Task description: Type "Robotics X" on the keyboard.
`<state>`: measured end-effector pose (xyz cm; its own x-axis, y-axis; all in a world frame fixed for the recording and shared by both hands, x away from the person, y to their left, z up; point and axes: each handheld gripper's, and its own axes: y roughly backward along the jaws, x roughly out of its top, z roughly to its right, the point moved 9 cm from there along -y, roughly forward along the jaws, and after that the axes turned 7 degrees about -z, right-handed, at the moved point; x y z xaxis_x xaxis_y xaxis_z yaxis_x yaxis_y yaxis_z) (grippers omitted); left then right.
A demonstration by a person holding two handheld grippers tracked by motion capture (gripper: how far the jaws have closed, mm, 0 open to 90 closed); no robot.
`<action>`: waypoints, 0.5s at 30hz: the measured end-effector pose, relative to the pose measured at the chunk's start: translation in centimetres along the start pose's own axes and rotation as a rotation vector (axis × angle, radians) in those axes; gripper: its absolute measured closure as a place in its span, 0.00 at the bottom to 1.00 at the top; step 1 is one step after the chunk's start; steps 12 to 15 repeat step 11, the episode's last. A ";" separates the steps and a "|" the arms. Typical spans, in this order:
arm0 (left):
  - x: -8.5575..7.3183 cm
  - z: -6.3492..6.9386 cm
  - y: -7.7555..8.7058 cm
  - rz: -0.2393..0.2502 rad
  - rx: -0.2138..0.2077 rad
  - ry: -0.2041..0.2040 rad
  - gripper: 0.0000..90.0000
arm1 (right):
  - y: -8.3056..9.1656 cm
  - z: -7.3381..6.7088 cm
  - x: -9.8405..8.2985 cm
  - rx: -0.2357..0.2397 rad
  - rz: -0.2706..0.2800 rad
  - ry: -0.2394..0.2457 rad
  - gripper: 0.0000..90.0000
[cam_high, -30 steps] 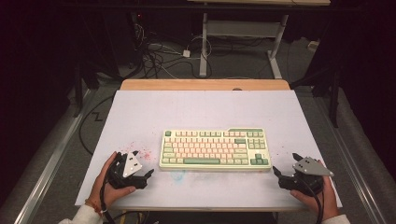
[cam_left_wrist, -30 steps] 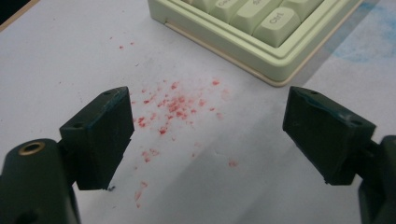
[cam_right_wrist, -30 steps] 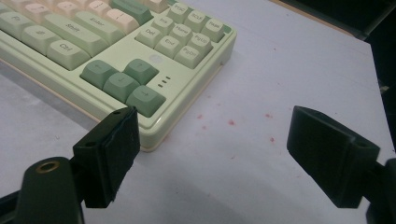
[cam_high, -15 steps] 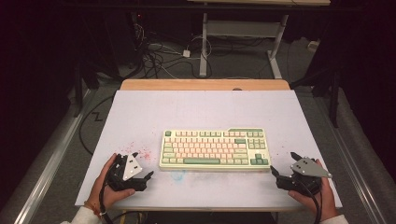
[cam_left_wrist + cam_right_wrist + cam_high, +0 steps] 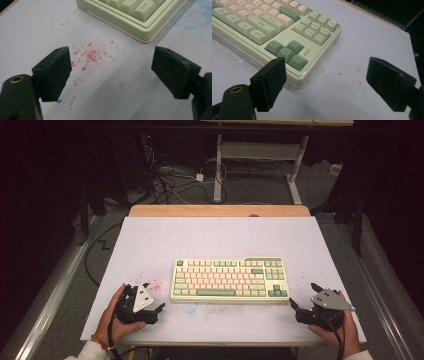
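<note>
Compared with a second ago: right gripper (image 5: 295,306) moved inward toward near right corner of keyboard (image 5: 230,279); left gripper (image 5: 156,310) roughly unchanged beside near left corner. Likely meaning: both hands closing in to take keyboard by its two ends.

Keyboard lying flat, centred on white desk (image 5: 210,240), long side parallel to near edge. Not touched by either gripper.

Left gripper: jaws spread wide, nothing held; red specks (image 5: 90,53) on desk between them. Right gripper: jaws spread wide, nothing held; keyboard corner (image 5: 299,82) just ahead of left jaw.

Legible keycaps: "Ctrl" (image 5: 144,5), "Shift" (image 5: 260,22), "Enter" (image 5: 272,18), "Del" (image 5: 300,26). Other legends too blurred. No brand mark readable.
</note>
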<state>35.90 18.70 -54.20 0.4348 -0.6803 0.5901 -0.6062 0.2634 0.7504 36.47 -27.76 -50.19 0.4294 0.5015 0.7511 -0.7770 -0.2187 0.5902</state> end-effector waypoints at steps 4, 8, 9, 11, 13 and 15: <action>0.1 0.0 -0.2 -0.002 -0.003 0.001 0.17 | -0.1 0.0 -0.1 0.003 -0.006 0.003 0.19; 0.3 0.0 -0.3 -0.001 -0.005 0.002 0.17 | -0.1 0.0 -0.3 0.003 -0.008 0.002 0.19; 0.3 0.0 -0.3 -0.001 -0.005 0.001 0.17 | -0.2 0.1 -0.3 0.005 -0.009 0.002 0.19; 0.5 -0.1 -0.5 -0.002 -0.003 -0.002 0.17 | -0.1 0.1 -0.4 0.002 -0.010 0.005 0.19; 0.5 -0.1 -0.5 -0.002 -0.003 -0.002 0.17 | -0.1 0.1 -0.4 0.002 -0.010 0.005 0.19; 0.5 -0.1 -0.5 -0.002 -0.003 -0.002 0.17 | -0.1 0.1 -0.4 0.002 -0.010 0.005 0.19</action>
